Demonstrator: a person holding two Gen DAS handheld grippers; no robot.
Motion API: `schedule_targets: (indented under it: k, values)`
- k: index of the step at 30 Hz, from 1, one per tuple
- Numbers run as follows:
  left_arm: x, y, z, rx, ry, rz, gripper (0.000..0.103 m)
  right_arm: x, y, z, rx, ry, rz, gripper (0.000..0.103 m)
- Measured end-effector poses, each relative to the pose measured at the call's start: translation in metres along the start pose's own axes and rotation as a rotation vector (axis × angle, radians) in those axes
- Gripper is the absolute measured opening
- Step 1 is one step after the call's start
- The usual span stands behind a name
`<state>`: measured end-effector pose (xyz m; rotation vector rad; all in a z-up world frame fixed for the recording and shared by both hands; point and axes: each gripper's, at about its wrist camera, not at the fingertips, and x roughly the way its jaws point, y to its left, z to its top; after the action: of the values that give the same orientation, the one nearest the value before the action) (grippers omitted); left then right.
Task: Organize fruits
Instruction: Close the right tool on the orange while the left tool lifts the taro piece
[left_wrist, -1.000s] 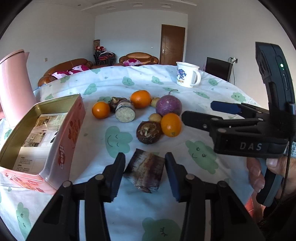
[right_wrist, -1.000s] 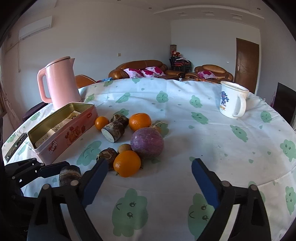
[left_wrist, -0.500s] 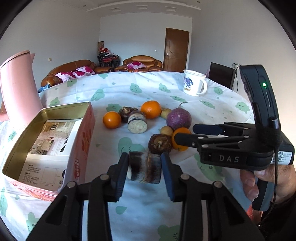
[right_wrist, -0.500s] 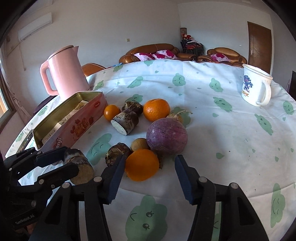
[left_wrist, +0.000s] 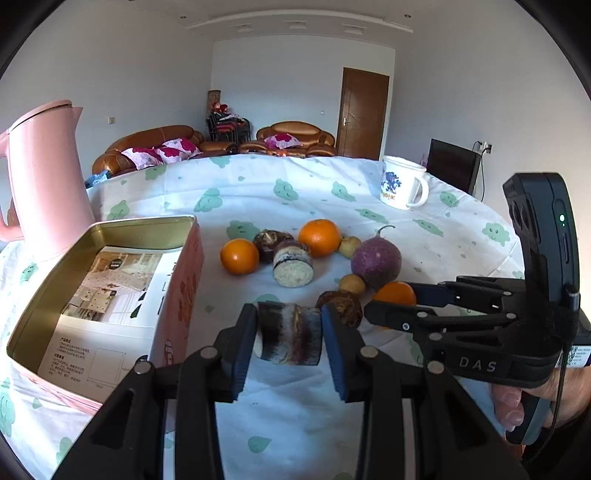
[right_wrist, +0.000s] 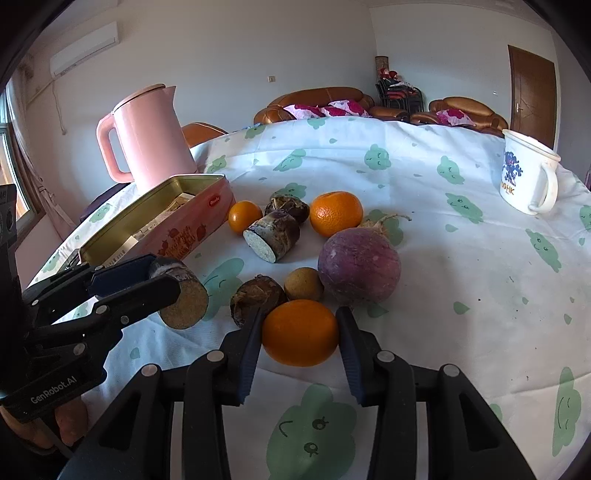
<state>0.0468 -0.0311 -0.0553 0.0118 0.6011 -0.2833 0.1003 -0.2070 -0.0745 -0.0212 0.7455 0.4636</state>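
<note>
The left gripper (left_wrist: 290, 334) squeezed a taro chunk (left_wrist: 289, 333) beside the tin (left_wrist: 110, 225) — likely going in; the right gripper (right_wrist: 300, 332) hugged an orange (right_wrist: 300, 332) — grip unclear.

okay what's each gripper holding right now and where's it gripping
The left gripper clamps a cut taro piece across its brown sides. The right gripper straddles an orange, jaws apparently not yet closed.

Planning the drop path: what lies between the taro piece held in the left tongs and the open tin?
Nothing. In the left wrist view, only bare tablecloth separates the taro piece in the left tongs from the tin.
</note>
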Motion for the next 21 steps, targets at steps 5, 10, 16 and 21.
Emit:
schedule_targets:
  k: [5, 10, 16, 21]
  values:
    - [-0.007, -0.004, -0.001, 0.020, -0.042, 0.020, 0.038, -0.006, 0.001, 0.000, -0.010, -0.038, 0.004, 0.042]
    - [-0.012, -0.004, -0.001, 0.025, -0.073, 0.024, 0.038, -0.013, 0.004, -0.002, -0.032, -0.080, 0.007, 0.042]
    - [-0.017, -0.001, -0.001, 0.008, -0.104, 0.026, 0.038, -0.019, 0.008, -0.003, -0.053, -0.122, 0.011, 0.042]
    - [-0.021, 0.002, -0.001, -0.012, -0.129, 0.026, 0.038, -0.024, 0.008, -0.004, -0.058, -0.149, 0.018, 0.042]
